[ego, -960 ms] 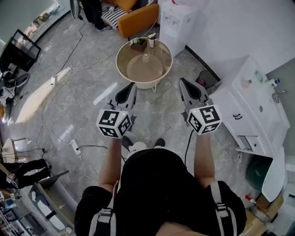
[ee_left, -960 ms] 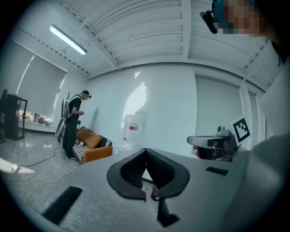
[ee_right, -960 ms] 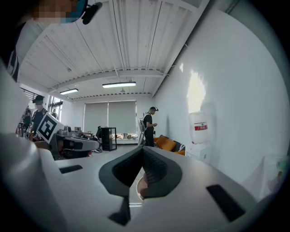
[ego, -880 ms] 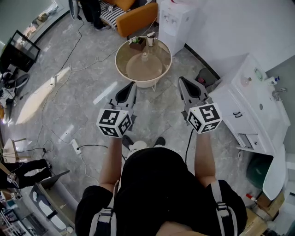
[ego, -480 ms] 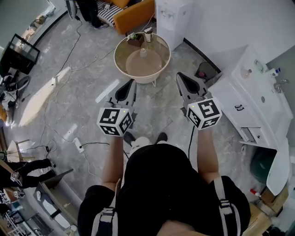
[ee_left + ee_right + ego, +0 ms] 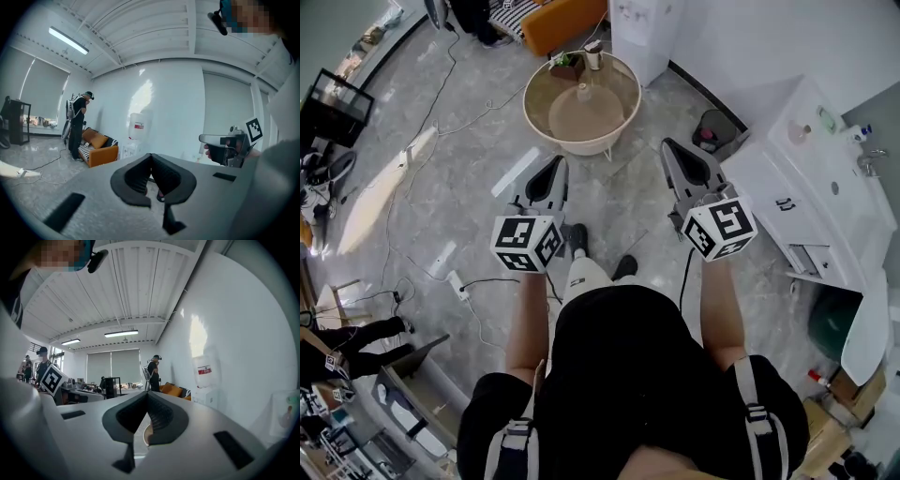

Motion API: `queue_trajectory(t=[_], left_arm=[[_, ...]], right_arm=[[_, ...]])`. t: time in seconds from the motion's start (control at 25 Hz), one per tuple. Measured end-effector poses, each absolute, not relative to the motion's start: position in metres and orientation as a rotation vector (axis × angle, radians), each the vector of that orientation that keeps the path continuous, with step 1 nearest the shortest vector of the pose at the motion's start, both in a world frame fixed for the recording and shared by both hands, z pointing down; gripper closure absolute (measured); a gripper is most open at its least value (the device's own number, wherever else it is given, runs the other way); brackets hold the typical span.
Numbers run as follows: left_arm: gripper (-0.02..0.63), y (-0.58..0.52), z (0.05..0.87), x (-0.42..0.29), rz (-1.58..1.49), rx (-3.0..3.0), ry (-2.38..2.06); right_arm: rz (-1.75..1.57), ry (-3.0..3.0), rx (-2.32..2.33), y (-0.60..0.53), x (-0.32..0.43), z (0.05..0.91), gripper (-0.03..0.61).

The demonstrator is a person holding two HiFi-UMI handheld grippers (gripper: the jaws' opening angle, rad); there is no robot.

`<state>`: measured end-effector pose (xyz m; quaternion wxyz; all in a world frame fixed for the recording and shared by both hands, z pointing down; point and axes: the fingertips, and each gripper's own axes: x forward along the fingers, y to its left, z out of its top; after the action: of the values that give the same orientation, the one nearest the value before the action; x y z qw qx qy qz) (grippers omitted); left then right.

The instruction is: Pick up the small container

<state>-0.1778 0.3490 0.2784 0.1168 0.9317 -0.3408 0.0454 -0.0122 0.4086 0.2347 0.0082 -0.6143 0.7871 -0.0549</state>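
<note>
— Two claws are held out ahead of the person's chest. How do they stand?
— The left claw (image 6: pixel 559 162) has its jaws pressed together with nothing between them. The right claw (image 6: pixel 667 144) is the same, tips meeting and empty. Both hang over the grey floor (image 6: pixel 469 159), side by side and well apart from each other.
— And the small container (image 6: pixel 582 93)?
— Farther ahead, upright at the middle of the round surface (image 6: pixel 614 117). It is beyond both claws and touched by neither.
— Anything else on there?
— At the far rim there is a potted plant (image 6: pixel 563 64) with a cup (image 6: pixel 593 54) just beside it. Past the surface are an orange sofa (image 6: pixel 562 23) and a white water dispenser (image 6: pixel 647 33) against the wall.
</note>
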Motion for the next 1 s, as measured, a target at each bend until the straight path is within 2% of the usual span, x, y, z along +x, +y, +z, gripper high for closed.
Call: queue_trajectory(t=[0.44, 1.0], left_arm=[[0.597, 0.291, 0.304, -0.145, 0.188, 2.698, -0.999], [0.597, 0.147, 0.302, -0.108, 0.131, 2.733, -1.013]], right_arm=[[-0.285, 2.399, -2.019, 0.365, 0.033, 0.267, 0.577], [-0.232, 2.505, -1.998, 0.211, 0.048, 0.242, 0.577]])
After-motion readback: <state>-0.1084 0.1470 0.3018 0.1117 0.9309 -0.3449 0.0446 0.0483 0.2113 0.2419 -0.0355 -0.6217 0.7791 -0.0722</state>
